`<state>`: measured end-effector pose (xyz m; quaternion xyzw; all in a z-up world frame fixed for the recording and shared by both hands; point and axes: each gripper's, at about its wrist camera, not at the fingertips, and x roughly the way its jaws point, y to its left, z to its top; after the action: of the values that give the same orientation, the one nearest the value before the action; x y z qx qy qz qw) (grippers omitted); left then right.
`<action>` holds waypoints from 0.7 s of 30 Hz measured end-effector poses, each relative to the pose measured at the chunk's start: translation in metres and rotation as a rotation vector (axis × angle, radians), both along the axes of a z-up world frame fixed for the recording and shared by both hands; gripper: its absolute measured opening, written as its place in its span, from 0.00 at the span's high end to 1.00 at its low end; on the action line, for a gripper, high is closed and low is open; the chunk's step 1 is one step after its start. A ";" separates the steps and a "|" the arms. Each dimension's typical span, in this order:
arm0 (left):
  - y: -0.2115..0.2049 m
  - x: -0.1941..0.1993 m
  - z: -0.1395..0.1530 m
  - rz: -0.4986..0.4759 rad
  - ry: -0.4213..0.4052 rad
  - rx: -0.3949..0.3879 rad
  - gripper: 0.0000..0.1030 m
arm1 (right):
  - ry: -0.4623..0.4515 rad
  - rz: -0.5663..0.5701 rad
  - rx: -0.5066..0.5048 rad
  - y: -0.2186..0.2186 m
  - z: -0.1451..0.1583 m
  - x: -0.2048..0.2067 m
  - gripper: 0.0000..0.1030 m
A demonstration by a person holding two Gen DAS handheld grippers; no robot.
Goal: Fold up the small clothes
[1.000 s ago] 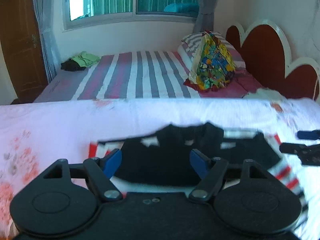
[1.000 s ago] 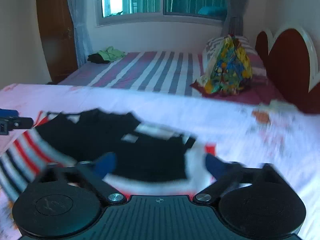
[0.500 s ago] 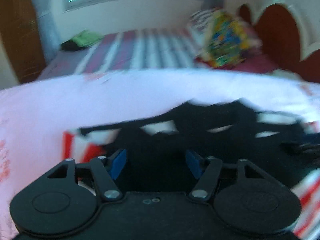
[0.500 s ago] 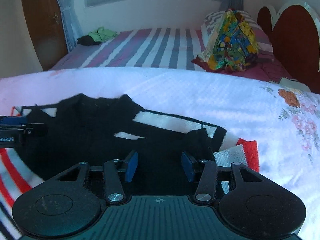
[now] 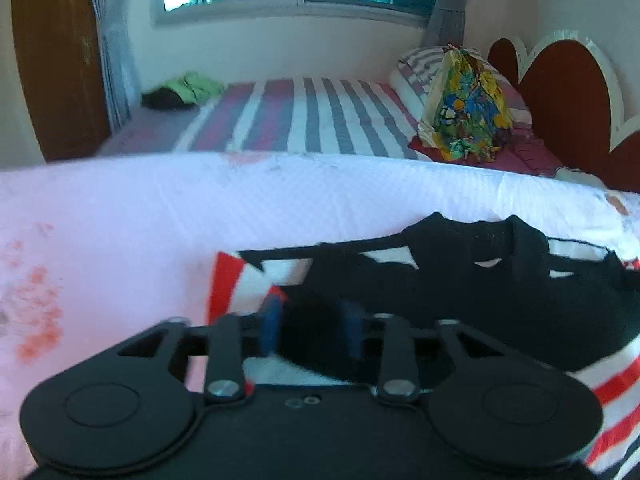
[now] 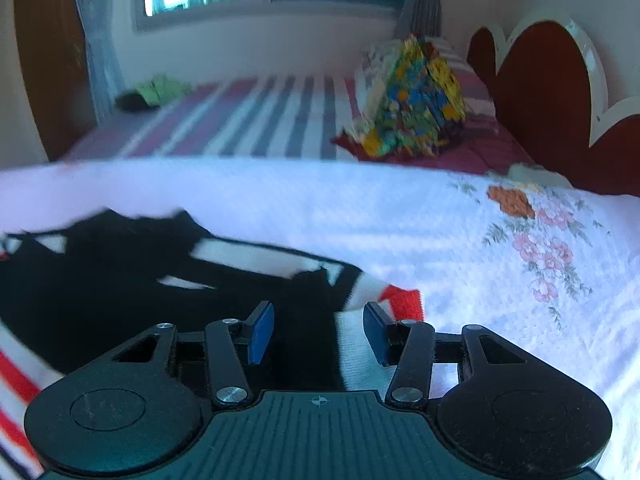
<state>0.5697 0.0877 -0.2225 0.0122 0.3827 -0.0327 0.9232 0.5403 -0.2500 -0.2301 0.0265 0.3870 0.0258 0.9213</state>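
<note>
A small black sweater with white and red stripes [image 5: 460, 292] lies spread on the white flowered bed cover [image 5: 200, 208]. My left gripper [image 5: 314, 330] is low over its left side, jaws open about a hand's width, black fabric between the blue pads. The sweater also shows in the right wrist view [image 6: 120, 276]. My right gripper [image 6: 318, 334] is open over the sweater's right edge, where black fabric meets a white and red cuff [image 6: 400, 300].
Beyond this bed stands a second bed with a striped sheet [image 5: 304, 120], a colourful bag [image 5: 468, 108] by its pillows, and green and black clothes [image 5: 184, 90] at its far left corner. A red heart-shaped headboard [image 5: 568, 96] is at the right.
Both grippers have come down and forward onto the sweater. The left jaws have narrowed somewhat; the right gripper shifted right toward the sweater's cuff and its jaws opened a little wider.
</note>
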 end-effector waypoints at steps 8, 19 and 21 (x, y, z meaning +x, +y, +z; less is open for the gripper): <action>-0.018 -0.053 0.013 -0.113 0.029 -0.043 0.37 | 0.023 0.115 0.031 0.039 0.002 -0.050 0.52; -0.013 -0.068 -0.004 -0.063 0.039 0.030 0.33 | 0.047 0.074 -0.041 0.030 -0.014 -0.070 0.52; -0.016 -0.076 0.003 -0.072 0.036 0.002 0.34 | 0.047 0.075 0.041 0.032 -0.008 -0.074 0.52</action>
<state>0.4938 0.0720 -0.2193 0.0264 0.3987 -0.0655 0.9144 0.4660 -0.2178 -0.2381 0.0315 0.4088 0.0676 0.9096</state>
